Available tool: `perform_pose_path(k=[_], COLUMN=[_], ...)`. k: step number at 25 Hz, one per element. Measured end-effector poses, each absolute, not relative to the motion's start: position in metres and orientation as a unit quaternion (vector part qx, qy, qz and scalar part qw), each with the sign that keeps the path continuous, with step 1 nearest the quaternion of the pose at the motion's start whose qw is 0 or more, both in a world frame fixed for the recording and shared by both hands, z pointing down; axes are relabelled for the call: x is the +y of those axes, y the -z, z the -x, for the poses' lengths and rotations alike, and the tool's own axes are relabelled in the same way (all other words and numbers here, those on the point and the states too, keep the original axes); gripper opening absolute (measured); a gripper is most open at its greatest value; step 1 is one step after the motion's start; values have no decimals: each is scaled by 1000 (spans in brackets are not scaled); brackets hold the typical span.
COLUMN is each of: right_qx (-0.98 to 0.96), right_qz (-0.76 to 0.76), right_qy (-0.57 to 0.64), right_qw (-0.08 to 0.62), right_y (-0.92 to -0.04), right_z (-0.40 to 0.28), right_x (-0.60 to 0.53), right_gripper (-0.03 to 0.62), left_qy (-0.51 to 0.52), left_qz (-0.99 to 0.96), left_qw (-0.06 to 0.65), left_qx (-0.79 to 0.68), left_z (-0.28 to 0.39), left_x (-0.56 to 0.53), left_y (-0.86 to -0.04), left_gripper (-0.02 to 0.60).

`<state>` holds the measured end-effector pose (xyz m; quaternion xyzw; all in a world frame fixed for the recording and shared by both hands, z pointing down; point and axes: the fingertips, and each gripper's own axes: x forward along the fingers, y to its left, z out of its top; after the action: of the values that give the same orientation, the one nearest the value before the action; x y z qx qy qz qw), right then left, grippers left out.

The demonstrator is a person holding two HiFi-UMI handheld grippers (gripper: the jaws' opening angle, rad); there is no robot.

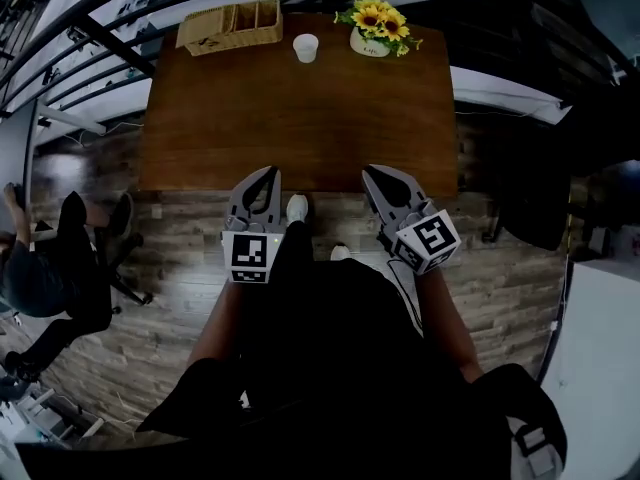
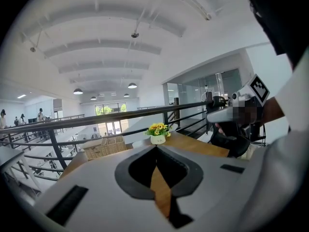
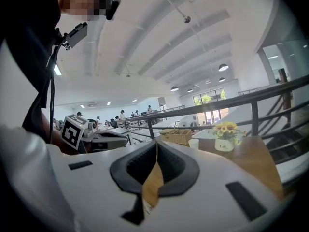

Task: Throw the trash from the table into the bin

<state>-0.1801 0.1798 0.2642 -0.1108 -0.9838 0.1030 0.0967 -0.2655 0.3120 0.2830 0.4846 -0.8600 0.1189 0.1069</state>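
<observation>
Counting left to right on your one wooden table (image 1: pixel 300 118): one wicker basket (image 1: pixel 230 26) at 11 o'clock, one white cup (image 1: pixel 306 47) at 12, upright and the only bit of trash I can spot, and one pot of sunflowers (image 1: pixel 376 30) at 1. Down at the near edge you've got two grippers. Your left gripper (image 1: pixel 268 174), at 7, has its jaws pressed together on nothing. Your right gripper (image 1: pixel 372 172), at 5, same deal, closed and empty. Both sit well apart from the cup.
</observation>
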Motion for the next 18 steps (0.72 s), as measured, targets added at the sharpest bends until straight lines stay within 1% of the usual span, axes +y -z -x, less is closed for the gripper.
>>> perform_pose_path(k=[6,13,18], right_qx=[-984,-984,-985], right_qz=[100,66,20], right_qy=[-96,-92,-80], right_qw=[111,134,154], right_y=[-275,-306,-333], right_z=[256,347,392], right_x=[179,170,149], right_gripper=[14,14,14], left_qy=[-115,-109,-107], left_qz=[-497,-532,-562], left_qw=[105,124,129], left_qx=[-854,-830,-810], left_z=[331,390,426], left_x=[301,288,266], left_y=[-283,-301,-318], left_gripper=[12,12,12])
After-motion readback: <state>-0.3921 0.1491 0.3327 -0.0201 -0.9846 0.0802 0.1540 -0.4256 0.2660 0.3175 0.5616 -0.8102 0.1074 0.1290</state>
